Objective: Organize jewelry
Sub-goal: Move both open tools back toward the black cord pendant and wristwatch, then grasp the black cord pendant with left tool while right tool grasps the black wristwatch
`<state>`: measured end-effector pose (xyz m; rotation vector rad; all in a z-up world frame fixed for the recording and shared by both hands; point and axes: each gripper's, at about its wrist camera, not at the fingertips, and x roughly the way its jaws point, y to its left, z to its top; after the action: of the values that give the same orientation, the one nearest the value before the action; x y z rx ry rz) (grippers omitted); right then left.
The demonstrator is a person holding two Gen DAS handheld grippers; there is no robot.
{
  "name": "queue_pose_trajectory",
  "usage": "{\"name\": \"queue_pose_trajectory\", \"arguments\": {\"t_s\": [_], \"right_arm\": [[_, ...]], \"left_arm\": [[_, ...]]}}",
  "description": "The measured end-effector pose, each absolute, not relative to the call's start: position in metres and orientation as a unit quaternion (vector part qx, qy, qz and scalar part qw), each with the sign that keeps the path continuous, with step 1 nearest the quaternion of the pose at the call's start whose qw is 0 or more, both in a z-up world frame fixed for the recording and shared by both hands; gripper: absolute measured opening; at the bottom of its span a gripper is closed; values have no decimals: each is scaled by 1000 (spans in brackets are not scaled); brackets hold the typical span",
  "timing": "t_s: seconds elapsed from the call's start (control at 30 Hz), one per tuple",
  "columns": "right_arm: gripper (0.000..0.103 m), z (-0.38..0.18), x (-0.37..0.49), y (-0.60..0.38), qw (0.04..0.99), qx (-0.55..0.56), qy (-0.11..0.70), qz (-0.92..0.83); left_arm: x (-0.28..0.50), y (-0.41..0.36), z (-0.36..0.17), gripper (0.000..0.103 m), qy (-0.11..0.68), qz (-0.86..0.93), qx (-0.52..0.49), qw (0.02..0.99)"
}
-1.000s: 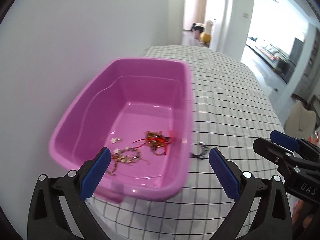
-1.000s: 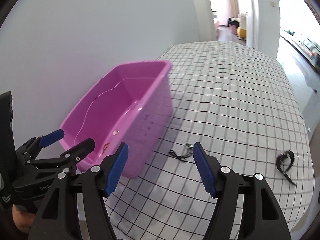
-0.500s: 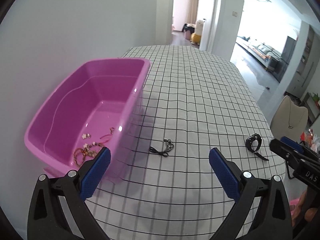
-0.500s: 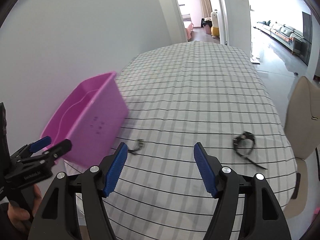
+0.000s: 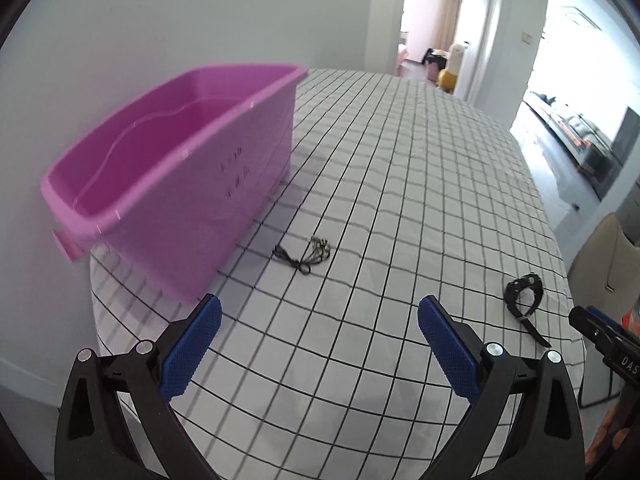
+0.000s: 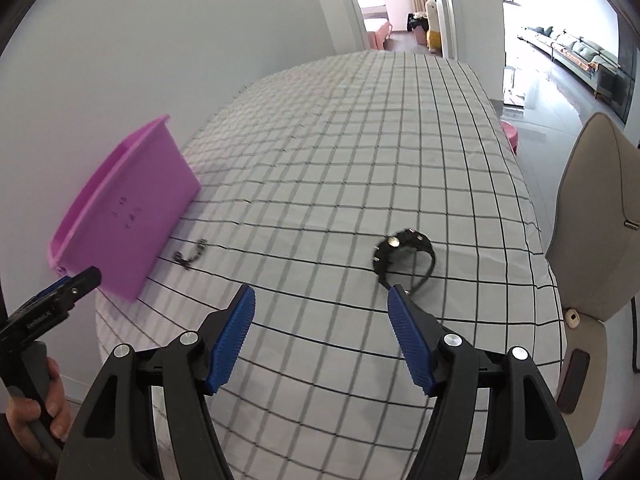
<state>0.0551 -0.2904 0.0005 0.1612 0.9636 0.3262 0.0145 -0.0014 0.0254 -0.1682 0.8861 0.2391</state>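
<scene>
Left wrist view: the left claw (image 5: 318,334) gapes wide and empty above the checked surface (image 5: 400,208). The chain (image 5: 304,254) lies ahead of it, just beside the pink bin (image 5: 180,176), whose floor is hidden from here. The watch (image 5: 523,294) lies off to its right.

Right wrist view: the right claw (image 6: 320,330) is also open and empty, with the watch (image 6: 404,254) just beyond its right pad. The step looks like an approach; next, that claw should descend and close on the strap.
</scene>
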Motion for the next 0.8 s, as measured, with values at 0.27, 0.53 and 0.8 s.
{"name": "queue_pose_trajectory", "arguments": {"t_s": [0.27, 0.53, 0.8], "right_arm": [[66, -41, 74, -289, 879, 78, 448, 141], [66, -78, 101, -283, 888, 86, 439, 111], [66, -101, 120, -275, 888, 91, 441, 92]], "left_arm": [[49, 12, -18, 97, 424, 137, -66, 893], [91, 22, -74, 97, 428, 129, -50, 893], [114, 37, -104, 97, 436, 130, -49, 889]]}}
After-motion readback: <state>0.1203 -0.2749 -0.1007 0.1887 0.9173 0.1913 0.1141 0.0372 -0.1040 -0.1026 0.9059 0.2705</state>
